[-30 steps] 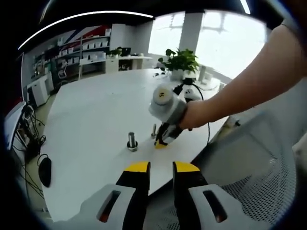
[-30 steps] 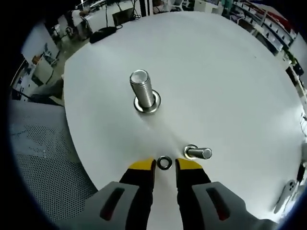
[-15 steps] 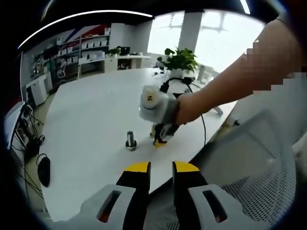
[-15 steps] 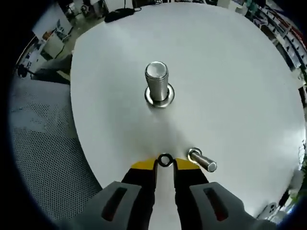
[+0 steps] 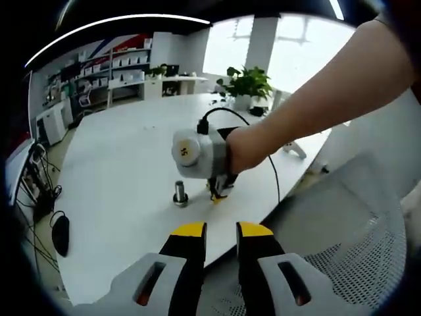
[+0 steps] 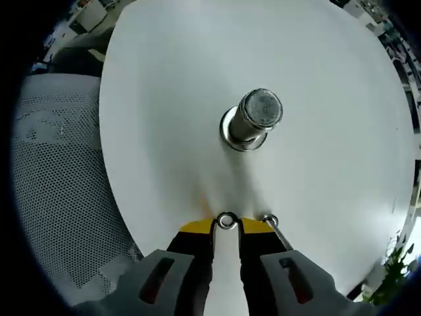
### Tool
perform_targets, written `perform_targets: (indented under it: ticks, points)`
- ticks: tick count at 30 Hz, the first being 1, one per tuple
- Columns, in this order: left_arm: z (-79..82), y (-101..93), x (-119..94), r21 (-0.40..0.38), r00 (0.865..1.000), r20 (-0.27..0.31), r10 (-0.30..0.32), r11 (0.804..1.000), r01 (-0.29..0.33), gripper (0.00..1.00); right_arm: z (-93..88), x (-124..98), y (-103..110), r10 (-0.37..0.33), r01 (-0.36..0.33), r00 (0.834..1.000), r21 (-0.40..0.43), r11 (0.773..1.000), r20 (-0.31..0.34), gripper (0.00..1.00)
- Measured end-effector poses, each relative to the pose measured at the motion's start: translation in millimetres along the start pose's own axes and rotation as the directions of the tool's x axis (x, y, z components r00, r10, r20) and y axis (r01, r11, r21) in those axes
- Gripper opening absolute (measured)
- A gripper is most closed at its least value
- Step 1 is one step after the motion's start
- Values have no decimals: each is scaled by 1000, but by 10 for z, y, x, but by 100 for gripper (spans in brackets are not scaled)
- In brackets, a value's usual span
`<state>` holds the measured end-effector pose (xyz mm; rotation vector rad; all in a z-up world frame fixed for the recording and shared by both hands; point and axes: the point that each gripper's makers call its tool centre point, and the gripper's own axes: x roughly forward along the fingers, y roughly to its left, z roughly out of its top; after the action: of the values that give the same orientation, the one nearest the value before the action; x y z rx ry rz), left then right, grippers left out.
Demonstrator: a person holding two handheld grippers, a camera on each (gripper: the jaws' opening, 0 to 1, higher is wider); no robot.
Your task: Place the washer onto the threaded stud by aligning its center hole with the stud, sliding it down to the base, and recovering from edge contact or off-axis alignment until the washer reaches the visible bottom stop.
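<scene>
- R claw (image 6: 227, 227): yellow tips pinched on the washer (image 6: 227, 221), which sits between them, hole visible, low over the white worktop (image 6: 171, 99).
- Threaded stud (image 6: 255, 117) stands upright on its round base ahead of the washer, apart from it; seen almost top-down.
- Smaller bolt (image 6: 271, 224) just beside R claw's right tip.
- L claw (image 5: 222, 230): tips spread w/ a gap, nothing between, hanging off the worktop edge over a mesh chair (image 5: 342, 224).
- In left gripper view a hand (image 5: 247, 148) holds the R claw near the stud (image 5: 179, 193); potted plant (image 5: 247, 84) at far side.
</scene>
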<state>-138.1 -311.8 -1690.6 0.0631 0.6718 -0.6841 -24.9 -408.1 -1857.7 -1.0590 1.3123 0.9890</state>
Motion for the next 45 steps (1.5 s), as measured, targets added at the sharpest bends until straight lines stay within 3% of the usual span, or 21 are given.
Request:
perform_targets:
  ticks: [4,7,11,14,16,21,25,28,33,35,36,38,40,45]
  points:
    - [0,2,3,0,1000,0,0,1000,0,15,-12,12,-20,-9,9,1000,11,1000,26,16]
    - [2,5,2,0,1000,0,0,1000,0,15,-10,-15,24,0,1,999,-35,999,46,16]
    - [1,7,2,0,1000,0,1,1000,-1,15,-1,-34,43,19,-18,998,-26,1000,51,15]
    - [-8,8,1,-1,1000,-4,3,1000,-3,15,-5,-31,62,0,3,998,-58,998,56,16]
    - [-3,8,0,0,1000,-3,3,1000,-3,15,3,-22,36,-12,11,995,10,1000,95,16]
    - [-2,8,2,1,1000,-3,3,1000,-3,15,-10,-25,23,-5,-10,982,81,997,187,17]
    - [-16,0,6,2,1000,-11,2,1000,-2,15,10,-26,0,10,-54,970,175,983,244,18]
    - [-21,-8,5,4,1000,-14,0,1000,0,15,18,-10,-11,6,-49,969,168,985,247,18]
    - [-29,-9,7,4,1000,-19,0,1000,0,15,45,-11,0,-5,-13,975,81,997,223,15]
    - [-30,-7,8,3,1000,-20,1,1000,-1,15,19,0,-69,-38,27,982,60,998,184,4]
    - [-31,-7,9,3,1000,-20,1,1000,-1,15,65,13,-48,-20,22,982,-6,1000,190,3]
    - [-40,-4,10,3,1000,-26,1,1000,-1,15,47,13,-52,-35,32,988,18,999,152,4]
    - [-41,3,12,1,1000,-26,3,1000,-3,15,46,4,-41,-30,36,991,-40,999,133,5]
    - [-47,7,12,1,1000,-29,5,1000,-5,15,27,-15,13,-8,7,985,10,1000,173,11]
